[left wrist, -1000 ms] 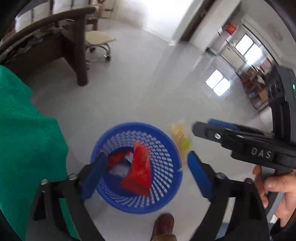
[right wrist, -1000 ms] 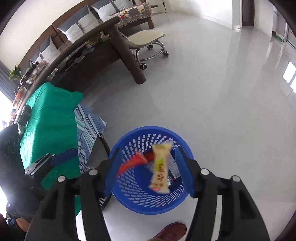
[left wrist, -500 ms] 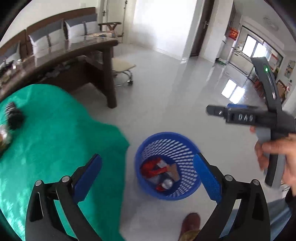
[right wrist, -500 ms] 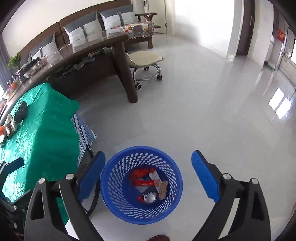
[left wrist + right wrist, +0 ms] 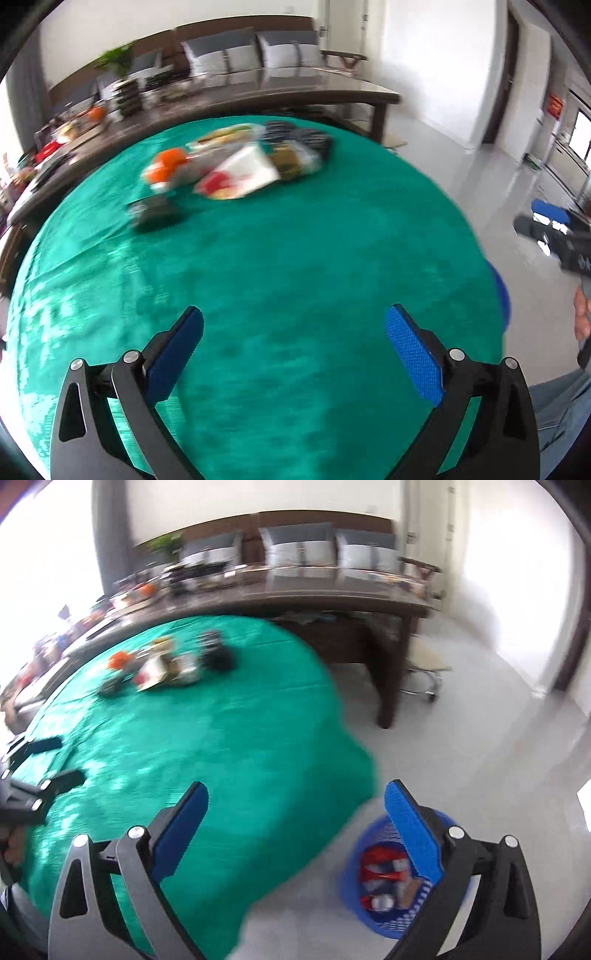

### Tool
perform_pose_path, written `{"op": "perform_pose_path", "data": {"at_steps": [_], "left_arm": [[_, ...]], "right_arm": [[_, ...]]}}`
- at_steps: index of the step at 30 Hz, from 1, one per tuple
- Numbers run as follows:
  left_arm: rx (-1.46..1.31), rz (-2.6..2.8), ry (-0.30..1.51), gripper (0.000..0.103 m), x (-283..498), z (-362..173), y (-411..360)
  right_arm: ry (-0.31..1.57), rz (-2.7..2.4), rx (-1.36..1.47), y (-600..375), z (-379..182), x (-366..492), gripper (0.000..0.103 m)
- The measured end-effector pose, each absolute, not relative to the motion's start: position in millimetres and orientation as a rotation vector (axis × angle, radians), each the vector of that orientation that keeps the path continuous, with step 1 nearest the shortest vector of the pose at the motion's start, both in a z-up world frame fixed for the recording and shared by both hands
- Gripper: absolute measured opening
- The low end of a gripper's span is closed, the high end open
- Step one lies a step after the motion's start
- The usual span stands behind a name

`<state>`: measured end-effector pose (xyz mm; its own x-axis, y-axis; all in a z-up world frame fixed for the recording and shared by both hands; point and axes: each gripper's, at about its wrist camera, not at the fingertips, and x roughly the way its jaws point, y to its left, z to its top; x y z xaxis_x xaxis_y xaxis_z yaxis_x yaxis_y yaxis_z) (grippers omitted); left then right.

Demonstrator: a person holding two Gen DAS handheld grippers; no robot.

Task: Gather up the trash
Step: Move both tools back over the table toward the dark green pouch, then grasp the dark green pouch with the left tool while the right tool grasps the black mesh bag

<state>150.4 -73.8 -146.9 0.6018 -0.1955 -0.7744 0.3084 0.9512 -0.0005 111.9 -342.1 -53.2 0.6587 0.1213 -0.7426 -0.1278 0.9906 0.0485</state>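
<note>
My left gripper [image 5: 293,332] is open and empty above the green tablecloth [image 5: 258,277]. A blurred pile of trash [image 5: 236,170] lies at the cloth's far side: wrappers, an orange item, dark items. My right gripper [image 5: 295,808] is open and empty over the table's right edge. The blue basket [image 5: 373,915] stands on the floor by the table, partly behind my right finger, with red wrappers and a can inside. A sliver of the basket's rim [image 5: 503,295] shows in the left wrist view. The trash pile [image 5: 166,664] also shows in the right wrist view.
A long dark wooden desk [image 5: 332,602] with clutter stands behind the table, a sofa with grey cushions [image 5: 258,55] behind it. A swivel stool [image 5: 424,664] stands by the desk leg. The other gripper shows at each view's edge [image 5: 554,236] [image 5: 33,790].
Both grippers have swung up and left, from over the basket toward the green table. The yellow wrapper dropped into the basket a second ago. Both views are blurred by motion.
</note>
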Motion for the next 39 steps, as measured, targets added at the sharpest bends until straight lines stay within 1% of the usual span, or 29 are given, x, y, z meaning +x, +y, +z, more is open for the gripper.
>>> {"op": "perform_pose_path", "data": {"at_steps": [6, 11, 14, 16, 18, 22, 28, 29, 30, 31, 32, 33, 34, 35, 36, 39], "left_arm": [[0.037, -0.166, 0.917, 0.098, 167, -153, 11], [0.016, -0.132, 0.942, 0.098, 169, -162, 38], [0.034, -0.137, 0.940, 0.098, 178, -162, 40], [0.031, -0.145, 0.933, 0.098, 192, -157, 37], [0.018, -0.153, 0.917, 0.098, 210, -150, 32], [-0.008, -0.135, 0.908, 0.098, 257, -142, 12], [0.022, -0.007, 0.981, 0.098, 313, -163, -10], [0.037, 0.013, 0.989, 0.095, 318, -166, -12], [0.049, 0.024, 0.996, 0.089, 321, -169, -14], [0.053, 0.023, 1.006, 0.085, 323, -172, -14], [0.042, 0.007, 1.012, 0.078, 324, -174, -14], [0.031, -0.003, 1.005, 0.068, 323, -174, -12], [0.028, -0.018, 1.001, 0.062, 322, -173, -12], [0.034, -0.026, 0.996, 0.053, 320, -172, -12], [0.042, -0.037, 0.989, 0.049, 317, -171, -11], [0.030, -0.084, 0.981, 0.046, 302, -166, -1]], "right_arm": [[0.881, 0.298, -0.088, -237, -60, 142, 0.094], [0.943, 0.334, -0.161, -182, -84, 166, 0.094], [0.972, 0.327, -0.196, -175, -95, 173, 0.094], [0.974, 0.332, -0.155, -179, -101, 172, 0.097], [0.983, 0.338, -0.110, -188, -103, 173, 0.098], [0.983, 0.338, -0.120, -188, -104, 171, 0.098], [0.981, 0.341, -0.118, -185, -105, 170, 0.098], [0.981, 0.342, -0.118, -186, -105, 170, 0.098], [0.981, 0.342, -0.118, -186, -105, 170, 0.098], [0.981, 0.342, -0.118, -186, -105, 171, 0.098], [0.982, 0.342, -0.118, -186, -105, 171, 0.098], [0.981, 0.342, -0.118, -186, -105, 171, 0.098], [0.981, 0.342, -0.118, -186, -105, 171, 0.098], [0.981, 0.342, -0.118, -185, -105, 171, 0.098], [0.982, 0.342, -0.118, -186, -106, 171, 0.098], [0.981, 0.342, -0.118, -186, -106, 171, 0.098]]}}
